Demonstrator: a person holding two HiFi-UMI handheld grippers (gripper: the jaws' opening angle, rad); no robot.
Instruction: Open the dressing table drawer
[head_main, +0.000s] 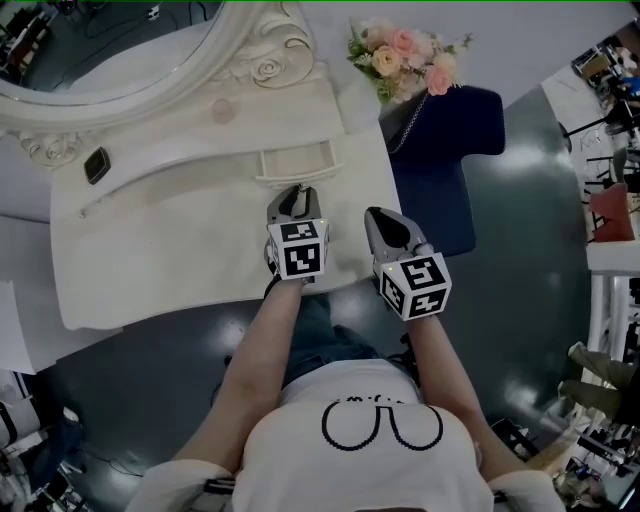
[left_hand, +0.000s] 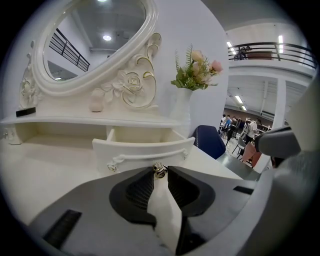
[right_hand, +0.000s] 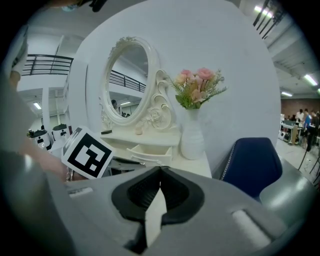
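The cream dressing table (head_main: 180, 250) has a small drawer (head_main: 295, 160) under its shelf, standing pulled out with its inside showing. In the left gripper view the drawer front (left_hand: 145, 147) carries a curved bar, and a small metal knob (left_hand: 160, 171) sits pinched between the tips of my left gripper (left_hand: 160, 174). From the head view, my left gripper (head_main: 295, 193) reaches right up to the drawer front. My right gripper (head_main: 378, 215) hovers beside it at the table's right edge, jaws shut with nothing in them (right_hand: 160, 171). The open drawer (right_hand: 150, 150) shows in its view too.
An oval mirror (head_main: 120, 50) in a carved frame rises at the back. A white vase of pink flowers (head_main: 405, 55) stands at the back right. A dark blue chair (head_main: 445, 160) sits just right of the table. A small black object (head_main: 96, 165) lies on the left shelf.
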